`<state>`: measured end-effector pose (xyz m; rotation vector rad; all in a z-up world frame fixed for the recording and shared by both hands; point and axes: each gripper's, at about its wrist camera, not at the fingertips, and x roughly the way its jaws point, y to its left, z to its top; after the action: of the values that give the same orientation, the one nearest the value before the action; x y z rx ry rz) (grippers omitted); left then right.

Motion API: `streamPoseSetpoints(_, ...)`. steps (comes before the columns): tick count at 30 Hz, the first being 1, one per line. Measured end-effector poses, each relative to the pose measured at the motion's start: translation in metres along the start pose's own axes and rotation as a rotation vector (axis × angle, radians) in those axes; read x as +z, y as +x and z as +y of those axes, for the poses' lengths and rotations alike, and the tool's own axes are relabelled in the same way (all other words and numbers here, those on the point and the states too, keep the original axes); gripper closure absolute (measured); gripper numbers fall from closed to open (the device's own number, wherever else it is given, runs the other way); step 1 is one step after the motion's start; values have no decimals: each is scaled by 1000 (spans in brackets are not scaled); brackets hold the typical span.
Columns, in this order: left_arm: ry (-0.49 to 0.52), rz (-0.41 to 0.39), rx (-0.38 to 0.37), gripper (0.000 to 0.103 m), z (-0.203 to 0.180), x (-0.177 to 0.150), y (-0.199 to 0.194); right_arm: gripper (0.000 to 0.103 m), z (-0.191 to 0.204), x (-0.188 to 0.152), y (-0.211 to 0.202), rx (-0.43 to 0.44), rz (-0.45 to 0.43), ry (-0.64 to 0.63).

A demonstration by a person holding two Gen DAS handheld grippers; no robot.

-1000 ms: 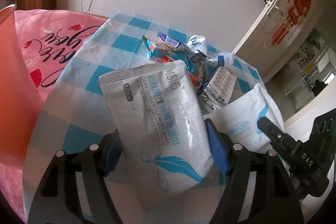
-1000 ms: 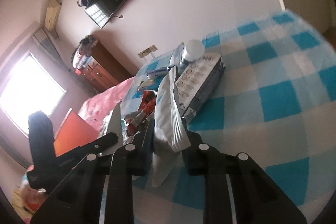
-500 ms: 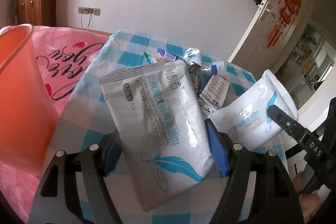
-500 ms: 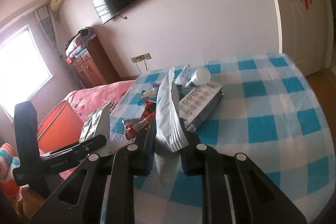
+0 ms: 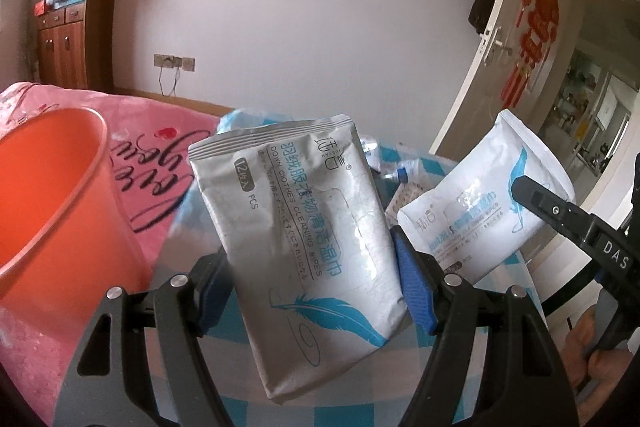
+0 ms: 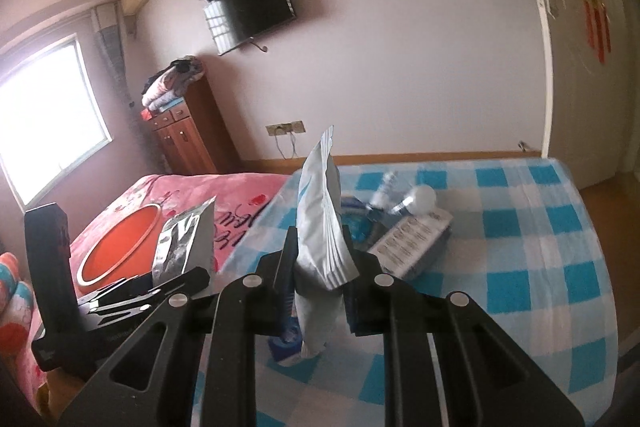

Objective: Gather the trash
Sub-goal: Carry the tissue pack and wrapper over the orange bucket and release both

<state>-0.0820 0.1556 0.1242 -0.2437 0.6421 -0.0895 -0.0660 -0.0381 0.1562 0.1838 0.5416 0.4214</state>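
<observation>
Two wipe packs are up in the air, one in each of my tongs. My left tongs (image 5: 312,291) squeeze the silver wipes pack (image 5: 304,235) across its wide sides, with the blue pads (image 5: 412,291) pressing on both edges. It has a blue feather drawn near the bottom and stands almost upright, tipped a little. My right tongs (image 6: 320,279) are shut tight on the thin edge of the white wipes pack (image 6: 322,223), so it sticks up like a fin. From the left camera I see that white pack (image 5: 480,203) off to the right, just beside the silver one.

Below them is the table with the blue checked cloth (image 6: 520,227). More trash lies on it: a light bulb (image 6: 420,197), a flat box with round pictures (image 6: 416,247) and some small wrappers. The orange bucket (image 5: 48,195) stands to the left, beside the pink bed cover (image 5: 160,155), with its mouth open.
</observation>
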Motion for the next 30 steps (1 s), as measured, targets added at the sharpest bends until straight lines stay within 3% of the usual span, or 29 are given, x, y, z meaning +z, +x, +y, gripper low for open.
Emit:
streamPoseSetpoints(19,-100,-177,112,30,70,30,-68,82,112,50,29,249,0,-107)
streamPoseSetpoints(30,-212,-233,280,30,143,38,-96,82,204,62,68,405,17,-180)
